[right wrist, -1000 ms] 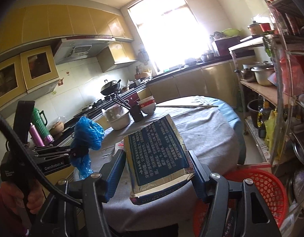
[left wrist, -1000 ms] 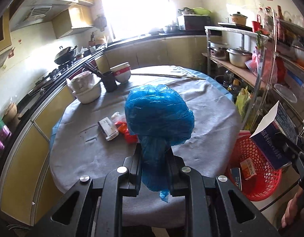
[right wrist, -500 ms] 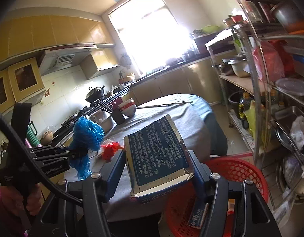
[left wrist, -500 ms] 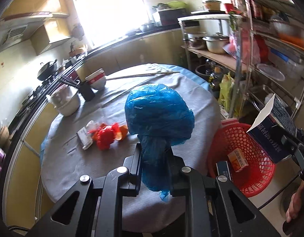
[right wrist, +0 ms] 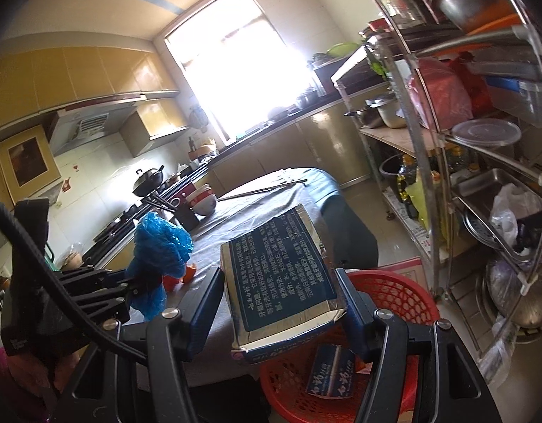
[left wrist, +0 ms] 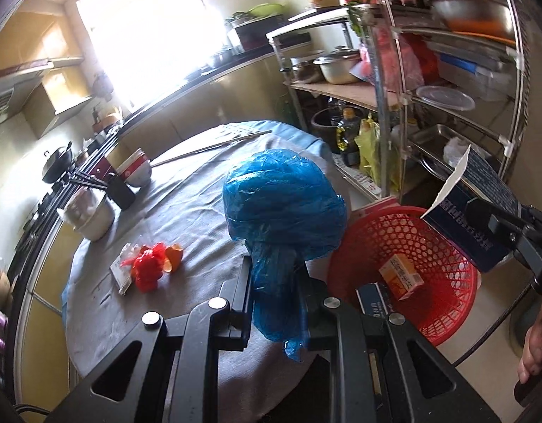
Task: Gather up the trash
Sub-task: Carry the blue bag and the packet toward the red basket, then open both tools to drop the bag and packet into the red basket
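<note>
Left of the red basket [left wrist: 443, 313], on the grey-clothed round table [left wrist: 186, 211]: stacked white bowls [left wrist: 93, 213] at the far left edge, a dark cup [left wrist: 121, 192] holding chopsticks just beside them, red-and-white bowls [left wrist: 137, 171] behind that. Nearer me, still left of the basket, a small litter pile lies on the cloth: red wrapper [left wrist: 147, 269], orange peel [left wrist: 174, 255], a small flat packet [left wrist: 121, 276], all touching or just beside one another. My left gripper [left wrist: 276, 283] is clamped on the neck of a blue plastic bag [left wrist: 283, 204]; the bag's bulk balloons above the fingers, over the table edge next to the basket. Basket sits below table level, against the table's right side, and holds an orange carton [left wrist: 401, 275] and a dark blue box [right wrist: 329, 375]. Above the basket's rim, my right gripper [right wrist: 279, 299] is closed on a dark blue printed carton [right wrist: 279, 271], fingers pressing both long sides, open flap toward me. Right of the basket, a metal rack [right wrist: 482, 183] stands with pots, tubs and bags.
</note>
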Tool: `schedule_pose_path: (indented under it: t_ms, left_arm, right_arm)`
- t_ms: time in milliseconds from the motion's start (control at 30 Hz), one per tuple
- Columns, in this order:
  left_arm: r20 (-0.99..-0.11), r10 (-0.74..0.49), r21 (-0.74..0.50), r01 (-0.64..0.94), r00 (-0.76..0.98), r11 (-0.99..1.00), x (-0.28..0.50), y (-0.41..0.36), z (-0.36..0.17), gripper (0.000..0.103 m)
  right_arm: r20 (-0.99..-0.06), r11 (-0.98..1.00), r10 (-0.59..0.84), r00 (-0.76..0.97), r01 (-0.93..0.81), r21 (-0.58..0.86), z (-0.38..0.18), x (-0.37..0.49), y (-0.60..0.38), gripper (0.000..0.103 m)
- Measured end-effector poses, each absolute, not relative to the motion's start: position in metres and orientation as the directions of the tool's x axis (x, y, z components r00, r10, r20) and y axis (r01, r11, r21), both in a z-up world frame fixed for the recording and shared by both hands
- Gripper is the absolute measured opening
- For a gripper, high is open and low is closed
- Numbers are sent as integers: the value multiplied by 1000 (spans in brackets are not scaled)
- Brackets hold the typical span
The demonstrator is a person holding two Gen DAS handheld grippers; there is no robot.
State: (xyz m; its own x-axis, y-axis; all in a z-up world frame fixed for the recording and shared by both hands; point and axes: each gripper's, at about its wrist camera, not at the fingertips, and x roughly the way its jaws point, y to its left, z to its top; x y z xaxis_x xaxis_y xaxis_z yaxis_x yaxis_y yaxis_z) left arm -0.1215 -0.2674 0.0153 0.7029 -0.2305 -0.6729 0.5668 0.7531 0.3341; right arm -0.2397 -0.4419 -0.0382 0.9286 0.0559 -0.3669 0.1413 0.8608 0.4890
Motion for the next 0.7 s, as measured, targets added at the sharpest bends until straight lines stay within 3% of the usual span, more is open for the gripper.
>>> schedule_pose_path:
  t_ms: [400, 700]
  left_arm:
    - [-684, -236, 383, 615, 690, 689, -140, -299, 4, 22]
    - [-734, -270, 358, 693, 623, 626, -143, -330, -15, 22]
  right_arm:
    - [-365, 834, 13, 931, 191, 517, -48, -265, -466, 66]
    - [-441, 772, -14, 898, 290, 566, -82, -268, -496, 66]
